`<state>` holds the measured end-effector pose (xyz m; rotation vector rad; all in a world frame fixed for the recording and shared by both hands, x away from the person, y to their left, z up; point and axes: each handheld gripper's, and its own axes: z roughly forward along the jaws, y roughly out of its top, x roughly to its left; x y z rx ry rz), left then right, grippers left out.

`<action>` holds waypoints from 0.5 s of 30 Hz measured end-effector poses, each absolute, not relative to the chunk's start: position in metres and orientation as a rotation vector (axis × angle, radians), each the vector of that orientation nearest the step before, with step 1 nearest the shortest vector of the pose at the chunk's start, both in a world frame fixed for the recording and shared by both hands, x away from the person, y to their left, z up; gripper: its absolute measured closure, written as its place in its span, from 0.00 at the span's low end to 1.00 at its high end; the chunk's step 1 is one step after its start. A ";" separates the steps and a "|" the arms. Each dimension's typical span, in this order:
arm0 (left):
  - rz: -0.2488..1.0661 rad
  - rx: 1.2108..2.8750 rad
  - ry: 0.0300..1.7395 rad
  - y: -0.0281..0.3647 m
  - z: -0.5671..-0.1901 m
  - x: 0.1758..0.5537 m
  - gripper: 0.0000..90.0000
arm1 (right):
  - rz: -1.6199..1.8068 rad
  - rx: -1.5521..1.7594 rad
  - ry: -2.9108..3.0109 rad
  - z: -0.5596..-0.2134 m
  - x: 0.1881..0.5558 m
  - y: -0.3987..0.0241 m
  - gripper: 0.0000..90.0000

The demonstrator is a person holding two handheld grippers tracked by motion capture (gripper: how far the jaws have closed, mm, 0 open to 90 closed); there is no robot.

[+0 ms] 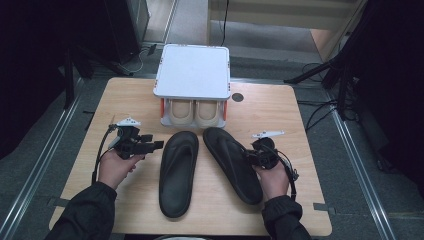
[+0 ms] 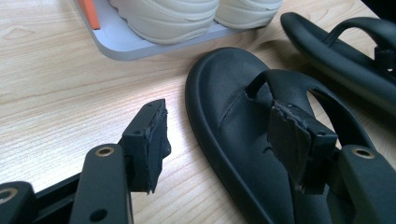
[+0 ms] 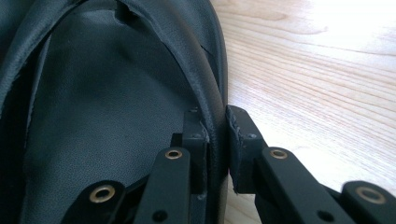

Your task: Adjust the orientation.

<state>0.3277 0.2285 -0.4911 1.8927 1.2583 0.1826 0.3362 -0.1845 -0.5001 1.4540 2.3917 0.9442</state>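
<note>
My right gripper (image 3: 217, 149) pinches the outer rim of the right sandal (image 1: 232, 162), my hand low beside it. My left gripper (image 2: 224, 140) hovers wide open, empty, by the left sandal (image 1: 178, 172). Both sandals lie lengthwise, toes toward the shoe rack (image 1: 192, 70).

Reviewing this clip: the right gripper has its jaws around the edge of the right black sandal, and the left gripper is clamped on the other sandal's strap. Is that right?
Not quite. The left gripper is open and holds nothing; the left gripper view shows its jaws spread wide beside and above the left sandal. The rest stands: in the right gripper view the right gripper has its jaws around the right sandal's edge.
</note>
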 end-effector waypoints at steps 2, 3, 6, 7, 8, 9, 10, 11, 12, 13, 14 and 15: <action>0.181 1.895 1.258 0.229 -0.491 0.328 0.43 | 0.937 1.457 2.398 -0.501 0.336 -0.182 0.87; 0.181 1.895 1.258 0.229 -0.491 0.328 0.43 | 0.934 1.455 2.397 -0.502 0.336 -0.181 0.86; 0.177 1.899 1.256 0.228 -0.491 0.328 0.43 | 0.921 1.451 2.403 -0.504 0.337 -0.178 0.83; 0.178 1.901 1.254 0.228 -0.491 0.328 0.44 | 0.916 1.445 2.401 -0.504 0.337 -0.176 0.82; 0.177 1.899 1.253 0.228 -0.491 0.327 0.44 | 0.912 1.443 2.399 -0.504 0.337 -0.176 0.82; 0.177 1.900 1.250 0.228 -0.491 0.327 0.45 | 0.914 1.435 2.397 -0.504 0.337 -0.175 0.81; 0.178 1.901 1.251 0.228 -0.491 0.327 0.45 | 0.918 1.439 2.393 -0.504 0.337 -0.174 0.81; 0.177 1.902 1.251 0.228 -0.491 0.327 0.45 | 0.919 1.437 2.391 -0.504 0.337 -0.173 0.80; 0.176 1.905 1.250 0.228 -0.491 0.328 0.45 | 0.920 1.434 2.390 -0.504 0.337 -0.172 0.79; 0.178 1.906 1.252 0.228 -0.491 0.328 0.45 | 0.925 1.430 2.390 -0.504 0.337 -0.171 0.78; 0.173 1.908 1.252 0.228 -0.491 0.328 0.45 | 0.927 1.430 2.392 -0.504 0.336 -0.170 0.77; 0.174 1.909 1.253 0.228 -0.491 0.328 0.45 | 0.932 1.426 2.393 -0.504 0.336 -0.170 0.76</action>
